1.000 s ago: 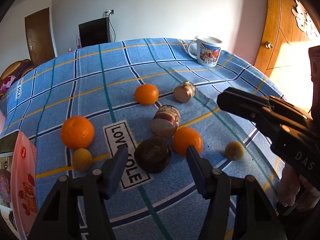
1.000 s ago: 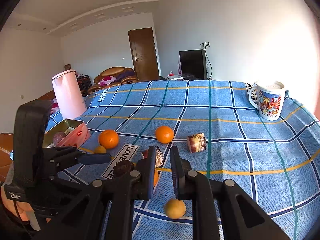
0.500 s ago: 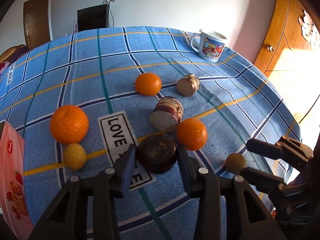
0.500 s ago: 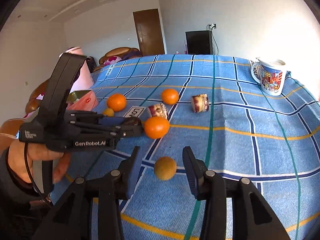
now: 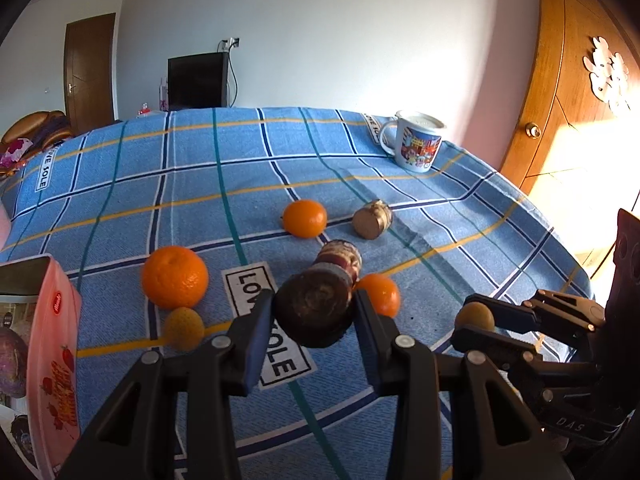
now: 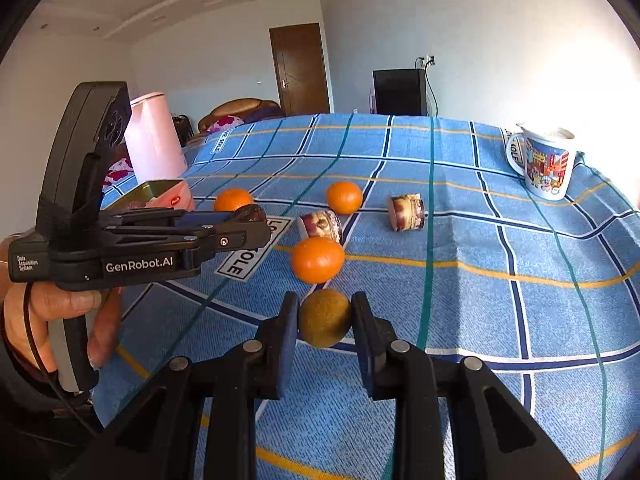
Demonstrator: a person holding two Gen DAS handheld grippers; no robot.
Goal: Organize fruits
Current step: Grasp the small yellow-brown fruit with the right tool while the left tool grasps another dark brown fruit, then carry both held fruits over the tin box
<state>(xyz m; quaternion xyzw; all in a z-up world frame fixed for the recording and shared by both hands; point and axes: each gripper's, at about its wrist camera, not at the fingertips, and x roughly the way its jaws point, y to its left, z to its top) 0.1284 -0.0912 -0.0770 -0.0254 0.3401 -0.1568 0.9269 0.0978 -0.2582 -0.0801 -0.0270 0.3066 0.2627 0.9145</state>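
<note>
My left gripper [image 5: 314, 316] is shut on a dark brown round fruit [image 5: 316, 310] and holds it above the blue checked cloth [image 5: 240, 168]; it also shows in the right wrist view [image 6: 250, 214]. My right gripper [image 6: 325, 318] is shut on a small yellow-brown fruit [image 6: 325, 317], seen in the left wrist view [image 5: 476, 317] too. Three oranges [image 5: 175, 278] [image 5: 305, 218] [image 5: 380, 294] and a small yellow fruit [image 5: 184, 326] lie on the cloth.
Two small printed jars [image 5: 340, 258] [image 5: 372, 224] lie on their sides among the fruit. A pink tin box [image 5: 44, 344] stands open at the left. A printed mug [image 5: 418, 146] stands far right. A pink kettle [image 6: 154, 136] stands behind the box.
Both grippers have closed on their fruits and lifted them: the left on the dark brown fruit, the right on the small yellow-brown fruit.
</note>
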